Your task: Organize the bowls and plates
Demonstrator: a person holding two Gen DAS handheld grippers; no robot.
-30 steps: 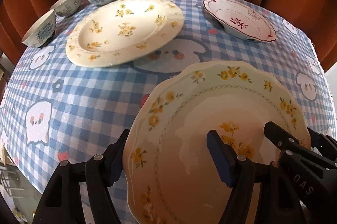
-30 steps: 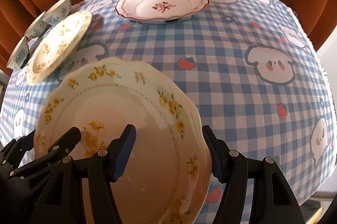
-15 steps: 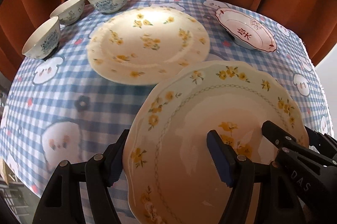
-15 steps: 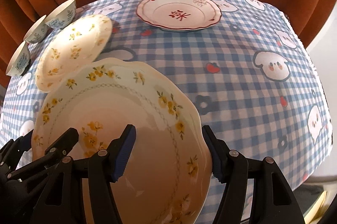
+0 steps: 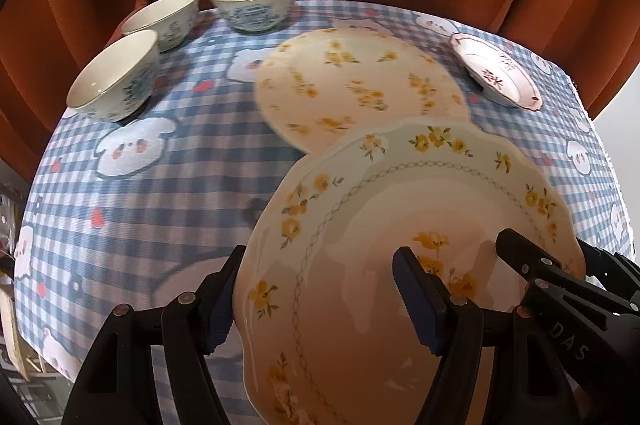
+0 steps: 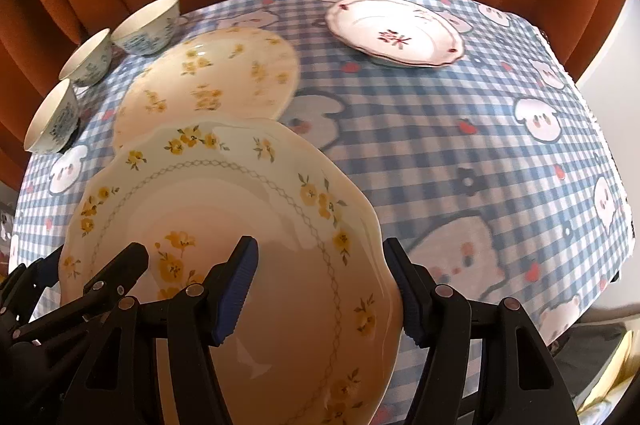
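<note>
From the left wrist view, our left gripper has its fingers clamped across the left rim of the scalloped cream plate with yellow flowers, one blue pad under the edge and one on its face. The plate is held above the bench covered in blue gingham cloth, its far edge overlapping the round cream plate with yellow sprigs lying flat there. The right gripper bites the plate's right rim. Three white bowls with blue patterns stand in a cluster at the far left, and a white plate with a red rim and red motif sits at the far right.

From the right wrist view, our right gripper has its fingers clamped on the held plate's right rim. The left gripper grips the opposite side. The sprigged plate lies just beyond, the bowls to its left, the red-rimmed plate well apart on the cloth.
</note>
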